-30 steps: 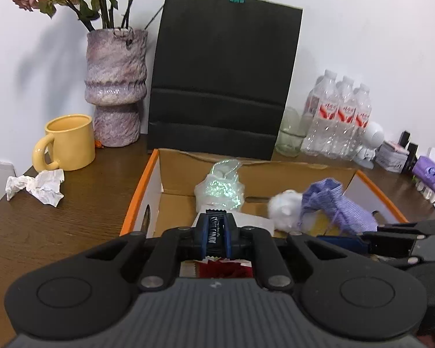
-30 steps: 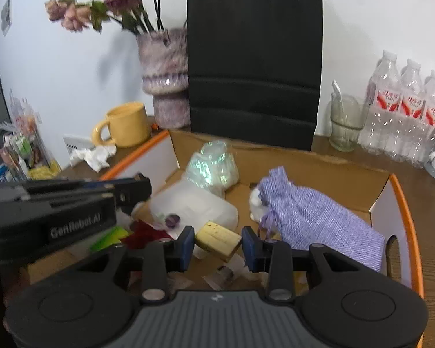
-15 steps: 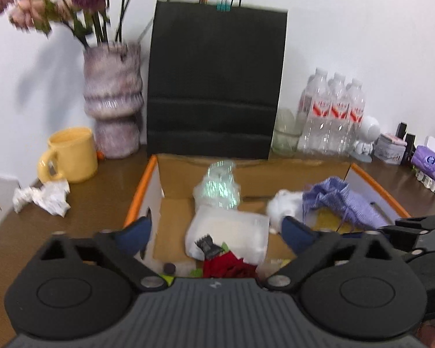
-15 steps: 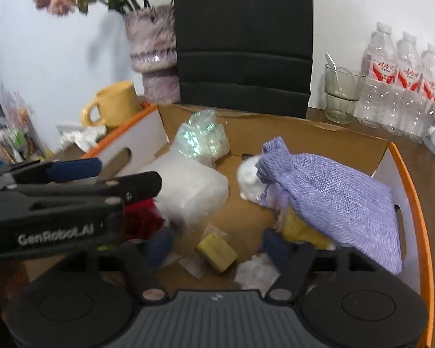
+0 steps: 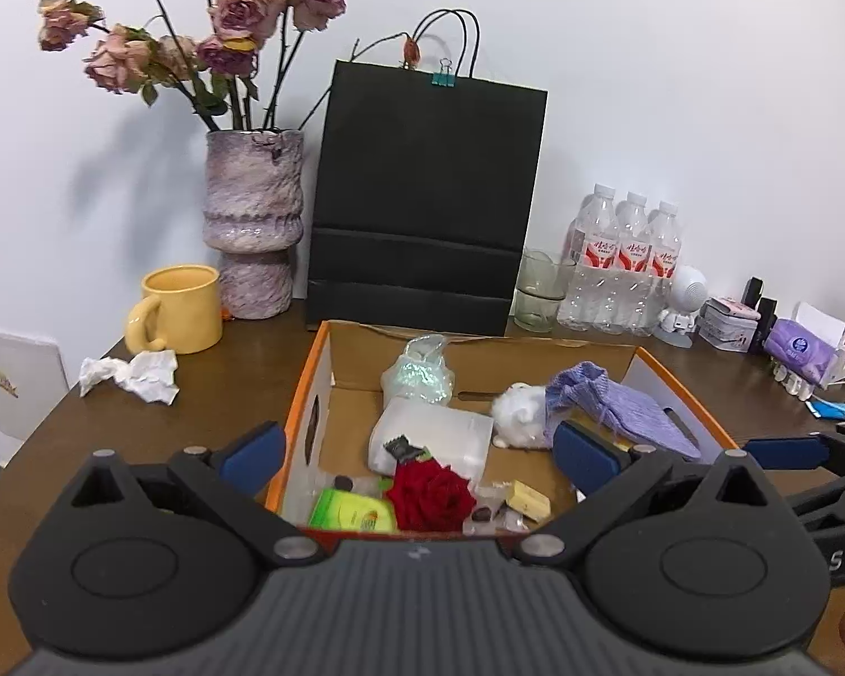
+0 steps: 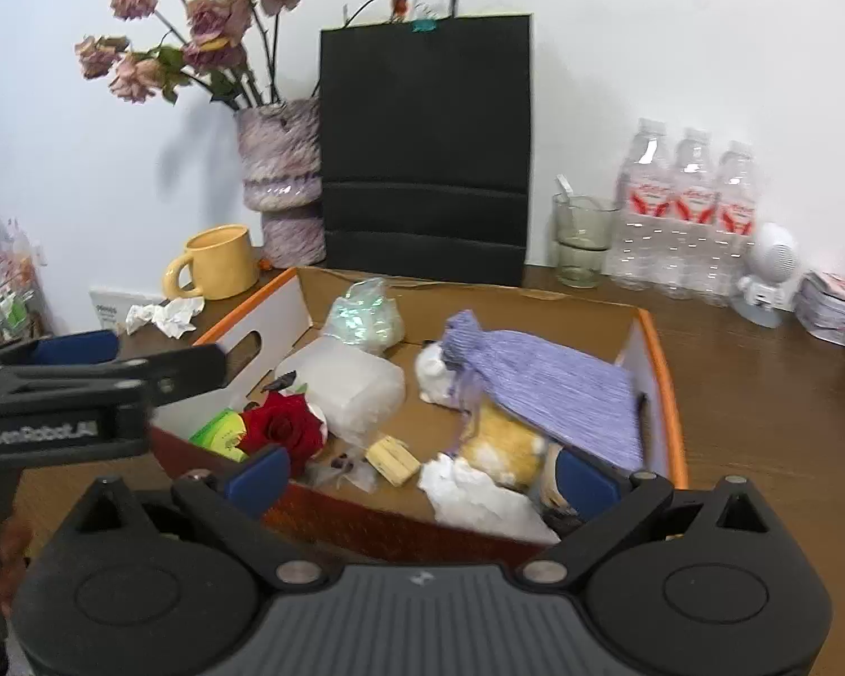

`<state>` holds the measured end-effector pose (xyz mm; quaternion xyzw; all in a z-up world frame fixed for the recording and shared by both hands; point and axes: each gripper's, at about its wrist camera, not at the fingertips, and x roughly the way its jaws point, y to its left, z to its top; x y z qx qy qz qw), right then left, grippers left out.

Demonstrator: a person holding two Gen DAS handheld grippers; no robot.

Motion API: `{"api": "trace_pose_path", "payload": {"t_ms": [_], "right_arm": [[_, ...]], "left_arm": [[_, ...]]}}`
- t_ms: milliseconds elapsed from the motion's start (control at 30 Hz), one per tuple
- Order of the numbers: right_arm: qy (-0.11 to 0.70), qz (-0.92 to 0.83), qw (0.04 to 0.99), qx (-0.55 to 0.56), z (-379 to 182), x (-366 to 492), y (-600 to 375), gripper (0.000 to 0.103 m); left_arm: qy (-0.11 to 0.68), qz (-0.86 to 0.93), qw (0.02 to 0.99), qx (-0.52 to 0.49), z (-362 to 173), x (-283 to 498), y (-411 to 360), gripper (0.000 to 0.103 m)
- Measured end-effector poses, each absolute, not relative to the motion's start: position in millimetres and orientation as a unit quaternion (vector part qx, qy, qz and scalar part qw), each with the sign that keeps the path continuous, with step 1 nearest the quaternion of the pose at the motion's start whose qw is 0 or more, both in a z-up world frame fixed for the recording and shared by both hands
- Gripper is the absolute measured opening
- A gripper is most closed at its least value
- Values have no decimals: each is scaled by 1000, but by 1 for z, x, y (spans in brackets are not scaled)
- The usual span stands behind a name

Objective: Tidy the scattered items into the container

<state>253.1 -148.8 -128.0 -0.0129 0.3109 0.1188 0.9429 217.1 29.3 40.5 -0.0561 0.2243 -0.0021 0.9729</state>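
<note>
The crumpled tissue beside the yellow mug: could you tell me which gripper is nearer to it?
Left. The left gripper is on the crumpled tissue's side of the box; the right gripper sits farther along.

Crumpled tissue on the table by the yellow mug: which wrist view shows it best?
Left wrist view. The crumpled tissue lies sharp and unobstructed on the table beside the yellow mug. In the right wrist view it is smaller, slightly blurred, near the frame edge, just above the left hand-held gripper.

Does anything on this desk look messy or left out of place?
Yes: a crumpled tissue lies loose on the table beside the yellow mug, outside the cardboard box where the other odds and ends sit.
</note>
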Motion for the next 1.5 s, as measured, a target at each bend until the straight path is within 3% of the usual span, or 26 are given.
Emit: {"api": "trace_pose_path", "payload": {"t_ms": [633, 1500], "right_arm": [[281, 89, 955, -16, -101, 166, -165, 103], [270, 90, 959, -12, -96, 139, -169, 103]], "left_arm": [[235, -6, 970, -59, 51, 142, 10, 103], [235, -15, 971, -48, 54, 126, -1, 103]]}}
